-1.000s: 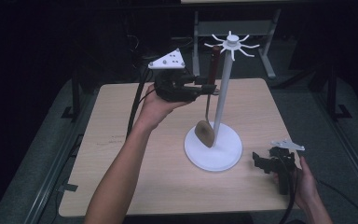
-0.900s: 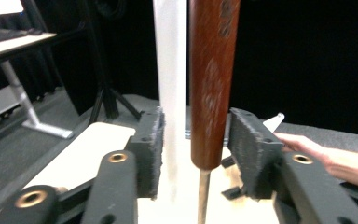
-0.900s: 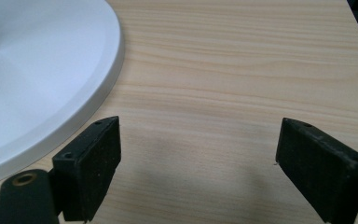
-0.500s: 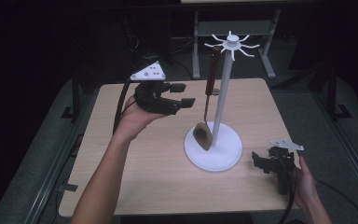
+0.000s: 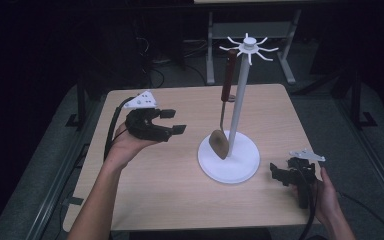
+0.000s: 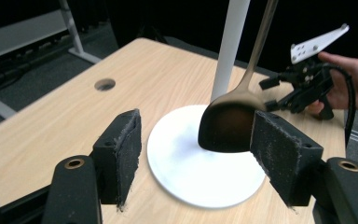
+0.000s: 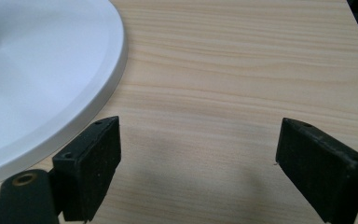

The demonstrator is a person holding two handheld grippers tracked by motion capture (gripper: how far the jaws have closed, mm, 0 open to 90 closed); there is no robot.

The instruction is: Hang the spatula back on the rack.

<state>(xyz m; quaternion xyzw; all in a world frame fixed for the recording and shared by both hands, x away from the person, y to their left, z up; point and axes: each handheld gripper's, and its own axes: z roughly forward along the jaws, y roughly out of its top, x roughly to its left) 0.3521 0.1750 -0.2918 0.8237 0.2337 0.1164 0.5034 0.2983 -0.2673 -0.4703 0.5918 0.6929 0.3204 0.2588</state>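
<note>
A white stand (image 5: 237, 100) with a round base (image 5: 240, 167) and hooks at its top rises right of the table's middle. From one hook hangs a spatula (image 5: 220, 142) with a dark red handle, its brown head just above the base. My left gripper (image 5: 175, 121) hovers left of the stand and points at it. Its jaws have just been opening and nothing is between them. In the left gripper view the spatula head (image 6: 226, 123) and base (image 6: 182, 163) lie beyond the open pads. My right gripper (image 5: 276, 174) rests open near the front right corner, beside the base rim (image 7: 37, 84).
The wooden table (image 5: 170, 190) has a small round hole (image 6: 105, 84) near its far side. A grey metal frame (image 5: 250, 30) stands on the dark floor behind the table. In the left gripper view the right gripper (image 6: 271, 94) and its hand show past the stand.
My left gripper has let go of the spatula handle, opened its jaws, and drawn back to the left and down. The spatula stays hanging on the stand. The right gripper has kept still.
</note>
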